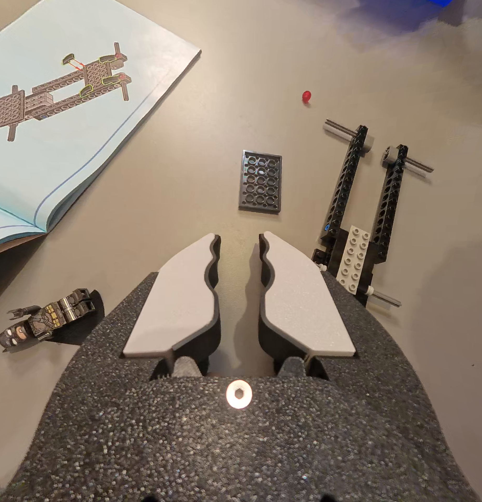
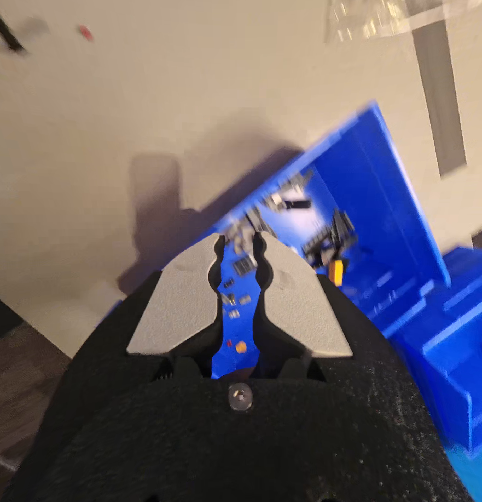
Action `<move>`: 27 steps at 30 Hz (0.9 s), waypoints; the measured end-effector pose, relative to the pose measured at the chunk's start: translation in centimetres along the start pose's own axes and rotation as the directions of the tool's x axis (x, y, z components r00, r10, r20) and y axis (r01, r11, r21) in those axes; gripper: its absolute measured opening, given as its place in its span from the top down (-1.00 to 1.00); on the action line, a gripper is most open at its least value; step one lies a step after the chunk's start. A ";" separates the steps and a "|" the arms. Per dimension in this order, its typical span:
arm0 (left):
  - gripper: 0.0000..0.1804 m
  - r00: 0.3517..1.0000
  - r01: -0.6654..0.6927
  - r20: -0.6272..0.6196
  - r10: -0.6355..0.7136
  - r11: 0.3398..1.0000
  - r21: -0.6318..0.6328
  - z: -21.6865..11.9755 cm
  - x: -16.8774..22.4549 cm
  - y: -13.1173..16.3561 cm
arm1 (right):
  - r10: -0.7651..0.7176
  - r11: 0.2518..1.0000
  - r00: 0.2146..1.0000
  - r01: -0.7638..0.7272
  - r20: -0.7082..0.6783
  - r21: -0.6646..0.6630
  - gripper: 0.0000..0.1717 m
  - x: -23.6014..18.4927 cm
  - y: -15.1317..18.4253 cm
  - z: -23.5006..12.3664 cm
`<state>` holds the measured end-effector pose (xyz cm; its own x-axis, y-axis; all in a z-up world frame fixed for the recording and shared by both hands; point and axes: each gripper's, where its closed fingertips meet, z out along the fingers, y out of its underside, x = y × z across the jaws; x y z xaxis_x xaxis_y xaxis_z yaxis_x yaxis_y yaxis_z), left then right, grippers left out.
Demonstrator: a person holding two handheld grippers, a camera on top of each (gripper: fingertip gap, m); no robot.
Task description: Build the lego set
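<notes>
My left gripper (image 1: 239,239) is open and empty and hovers over the tan table (image 1: 180,163). A dark grey studded plate (image 1: 260,182) lies just ahead of its fingertips. To its right lies a build of two long black beams (image 1: 351,195) with grey axles and a light grey plate (image 1: 353,258). My right gripper (image 2: 239,239) is open over a blue bin (image 2: 370,176). The bin holds several small grey (image 2: 242,231), black (image 2: 332,236) and orange (image 2: 336,269) pieces. This view is blurred, and nothing shows pressed between the pads.
An open instruction booklet (image 1: 71,108) lies at the far left, and a dark minifigure (image 1: 44,317) at the near left. A small red round piece (image 1: 306,95) lies farther out. A second blue bin (image 2: 465,339) stands at the right. The table edge (image 2: 30,326) is at the lower left. The tips of one gripper are about 35 centimeters away from the tips of the other. Between my left fingertips and the dark grey studded plate (image 1: 260,182) there is roughly 4 centimeters.
</notes>
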<state>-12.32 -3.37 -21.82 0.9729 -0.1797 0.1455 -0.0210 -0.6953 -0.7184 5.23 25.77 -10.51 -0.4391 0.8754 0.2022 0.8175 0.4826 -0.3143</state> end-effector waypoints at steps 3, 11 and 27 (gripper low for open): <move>0.69 1.000 0.023 -0.010 -0.023 1.000 -0.009 0.1 -0.1 0.1 | 0.088 0.993 0.996 -0.090 -0.023 -0.079 0.76 2.0 5.8 -0.2; 0.71 0.997 0.077 -0.031 -0.077 0.997 -0.001 0.0 -0.5 -0.1 | -0.011 0.949 0.984 0.065 0.177 -0.307 0.80 -1.3 15.4 3.6; 0.71 0.997 0.075 0.007 -0.075 0.997 -0.003 0.1 -0.8 0.0 | -0.025 0.957 0.971 0.092 0.236 -0.274 0.89 -2.1 16.0 6.8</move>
<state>-13.10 -3.19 -21.99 0.9733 -0.1225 0.1941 0.0509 -0.7091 -0.7032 16.74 31.84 -22.31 -0.5354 0.8445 -0.0149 0.8445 0.5349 -0.0281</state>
